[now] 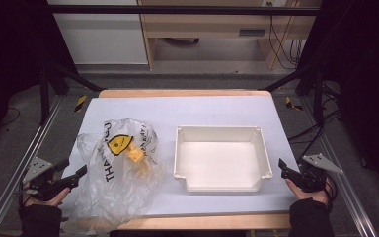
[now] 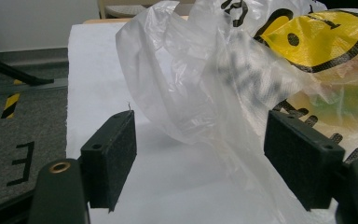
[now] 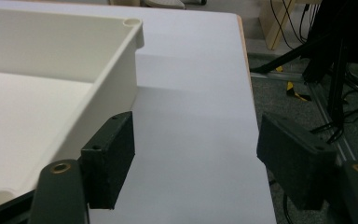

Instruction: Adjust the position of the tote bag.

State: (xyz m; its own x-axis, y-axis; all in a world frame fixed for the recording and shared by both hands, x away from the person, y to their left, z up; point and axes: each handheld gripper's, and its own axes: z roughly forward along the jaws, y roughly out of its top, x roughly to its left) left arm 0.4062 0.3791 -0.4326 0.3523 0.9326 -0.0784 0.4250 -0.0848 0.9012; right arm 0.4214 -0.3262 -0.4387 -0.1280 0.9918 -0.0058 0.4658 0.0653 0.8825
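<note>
Bag (image 2: pixel 223 79) lies just ahead of the left claw (image 2: pixel 205 163), whose jaws stand released, film edge between them.

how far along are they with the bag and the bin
Nothing looks done: the white bin is bare inside and the plastic bag lies beside it with something yellow inside. In hand: the left gripper, jaws open, sits at the bag's edge; the right gripper waits open by the bin. Gripping the bag remains.
</note>
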